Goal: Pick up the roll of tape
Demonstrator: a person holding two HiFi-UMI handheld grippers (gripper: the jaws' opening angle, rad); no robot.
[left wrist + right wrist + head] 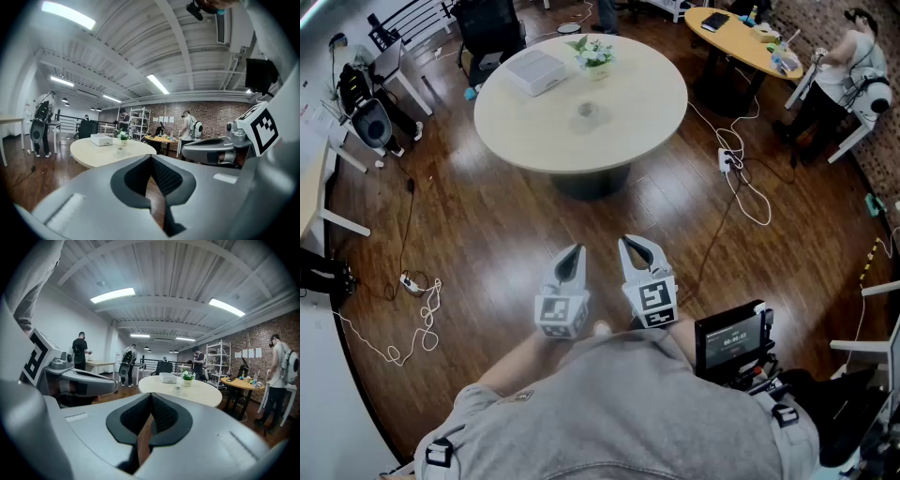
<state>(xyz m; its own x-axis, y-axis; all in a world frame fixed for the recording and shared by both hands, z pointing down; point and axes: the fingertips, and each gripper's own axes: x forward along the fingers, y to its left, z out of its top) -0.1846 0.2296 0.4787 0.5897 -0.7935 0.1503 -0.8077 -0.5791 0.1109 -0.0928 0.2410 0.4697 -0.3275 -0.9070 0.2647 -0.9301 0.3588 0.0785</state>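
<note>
The roll of tape (587, 112) is a small clear ring lying near the middle of the round beige table (628, 127), far ahead of both grippers. It also shows small in the left gripper view (121, 151) and the right gripper view (177, 389). My left gripper (574, 255) and right gripper (636, 249) hang side by side close to my body, above the wooden floor and short of the table. Both point toward the table, with jaws shut and nothing between them. The left gripper (151, 158) and the right gripper (151, 396) each show their tips meeting.
On the table stand a white box (534, 71) and a small potted plant (593, 54). Cables and a power strip (727, 159) lie on the floor to the table's right, more cable (417, 309) at the left. An oval table (741, 37) and a seated person (853, 61) are at the back right.
</note>
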